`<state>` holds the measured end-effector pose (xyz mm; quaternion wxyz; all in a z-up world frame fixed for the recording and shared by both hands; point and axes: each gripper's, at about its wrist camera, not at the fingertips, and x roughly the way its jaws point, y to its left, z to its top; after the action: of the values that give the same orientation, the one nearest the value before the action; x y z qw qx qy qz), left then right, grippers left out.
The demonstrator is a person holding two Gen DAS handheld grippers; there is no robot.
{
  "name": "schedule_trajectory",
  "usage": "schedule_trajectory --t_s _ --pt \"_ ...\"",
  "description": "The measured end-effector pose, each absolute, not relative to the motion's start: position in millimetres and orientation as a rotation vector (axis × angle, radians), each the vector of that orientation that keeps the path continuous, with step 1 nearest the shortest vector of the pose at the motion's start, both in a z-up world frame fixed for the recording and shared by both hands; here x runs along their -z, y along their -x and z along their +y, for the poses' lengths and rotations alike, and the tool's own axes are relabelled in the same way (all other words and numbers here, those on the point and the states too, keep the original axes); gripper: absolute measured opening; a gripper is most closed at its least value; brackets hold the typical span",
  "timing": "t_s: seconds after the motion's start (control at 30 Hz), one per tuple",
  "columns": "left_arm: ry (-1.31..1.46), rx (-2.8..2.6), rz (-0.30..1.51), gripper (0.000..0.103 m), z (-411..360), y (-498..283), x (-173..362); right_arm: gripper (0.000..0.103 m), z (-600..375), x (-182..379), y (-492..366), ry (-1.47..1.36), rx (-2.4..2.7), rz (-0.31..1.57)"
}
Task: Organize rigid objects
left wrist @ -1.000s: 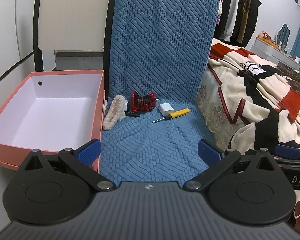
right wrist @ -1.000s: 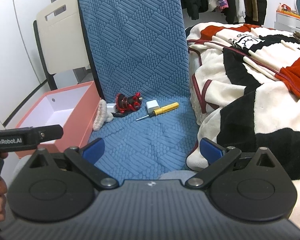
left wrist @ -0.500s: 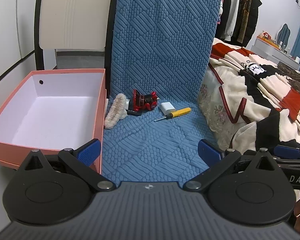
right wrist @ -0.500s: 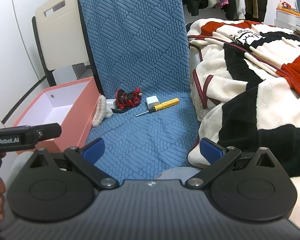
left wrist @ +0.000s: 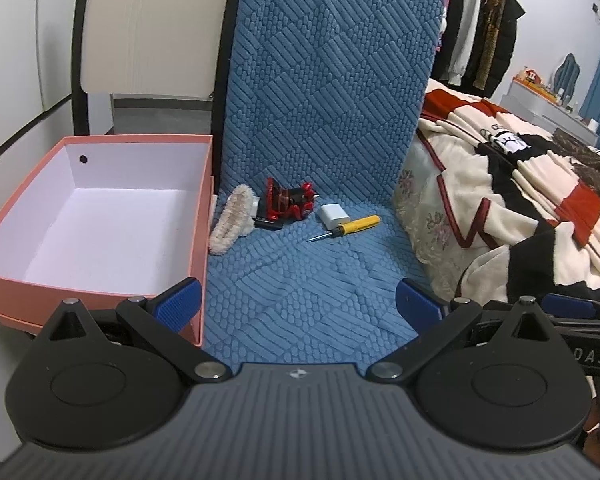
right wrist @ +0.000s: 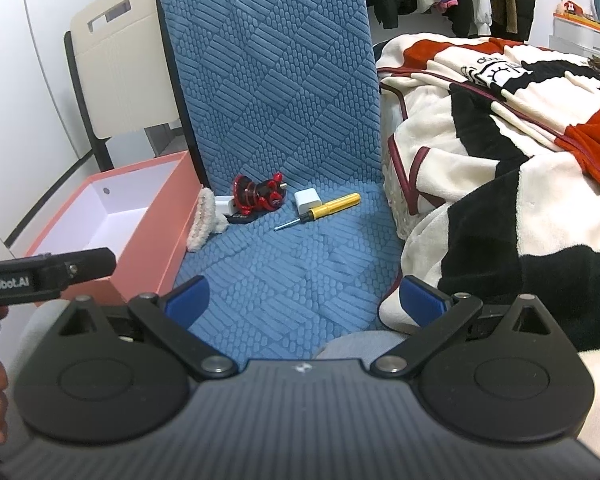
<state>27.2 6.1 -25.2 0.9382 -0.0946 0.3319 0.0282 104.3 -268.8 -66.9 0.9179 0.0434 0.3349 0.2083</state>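
Left gripper (left wrist: 298, 300) and right gripper (right wrist: 304, 300): both spread wide, holding nothing, over blue mat (left wrist: 300, 272); screwdriver (left wrist: 346, 229), white charger (left wrist: 333, 215), red toy (left wrist: 288, 205) beside empty pink box (left wrist: 100, 216)

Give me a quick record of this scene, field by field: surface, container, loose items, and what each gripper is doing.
surface: blue quilted mat draped over a chair
container: pink box, open, nothing visible inside, left of the mat
loose items: yellow screwdriver, white charger, red toy, fluffy cream item
left gripper: open, holding nothing
right gripper: open, holding nothing
beside mat: patterned blanket
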Motion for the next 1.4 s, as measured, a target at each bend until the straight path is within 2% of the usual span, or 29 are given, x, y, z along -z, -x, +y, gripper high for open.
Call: schedule_trajectory --t_s 0.93,1.4 --pt "0.214 -0.073 0.686 0.103 19.1 -28.4 36.1 0.103 -265.7 78.0 -108.6 -0.078 -0.407 0.708" --pt "0.165 -0.061 0.676 0.103 13.5 -76.7 59.9 0.103 -260.0 95.7 -150.9 -0.111 -0.429 0.7"
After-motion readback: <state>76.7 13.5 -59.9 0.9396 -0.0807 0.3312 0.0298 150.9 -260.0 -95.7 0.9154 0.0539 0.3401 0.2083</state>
